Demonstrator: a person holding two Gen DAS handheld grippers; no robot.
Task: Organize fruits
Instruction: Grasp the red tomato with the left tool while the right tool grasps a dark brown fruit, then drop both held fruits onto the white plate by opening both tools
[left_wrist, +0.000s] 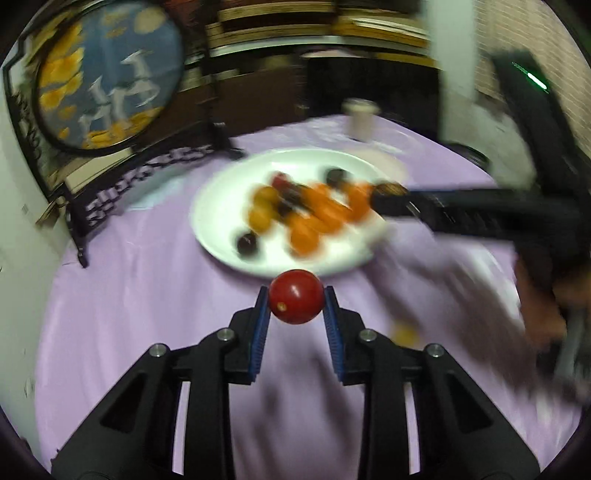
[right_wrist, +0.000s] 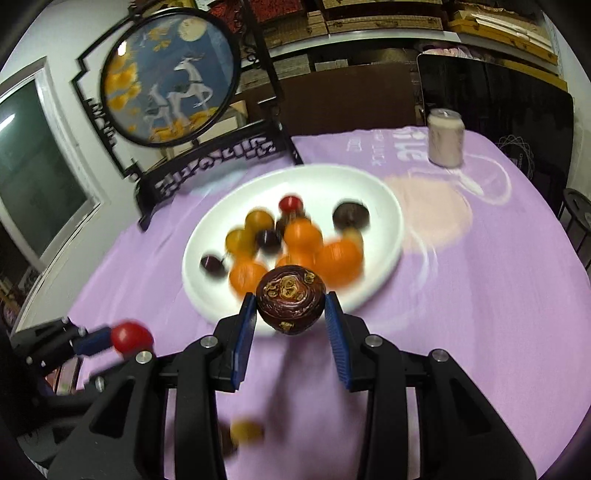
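Note:
My left gripper (left_wrist: 296, 297) is shut on a red cherry tomato (left_wrist: 295, 295), held just short of the near rim of a white plate (left_wrist: 221, 192). The plate (right_wrist: 384, 206) holds several oranges (right_wrist: 338, 258), yellow and dark small fruits, and a red tomato (right_wrist: 290, 204). My right gripper (right_wrist: 290, 306) is shut on a dark brown mangosteen (right_wrist: 290, 304), held over the plate's near rim. The right gripper also shows in the left wrist view (left_wrist: 388, 192), reaching over the plate from the right. The left gripper with its tomato (right_wrist: 131, 336) shows at lower left.
The table has a lilac cloth (right_wrist: 461, 295). A round deer picture on a black stand (right_wrist: 170, 77) is behind the plate at left. A pale can (right_wrist: 445, 136) stands at the back right. A yellow fruit (right_wrist: 245, 430) lies on the cloth near me.

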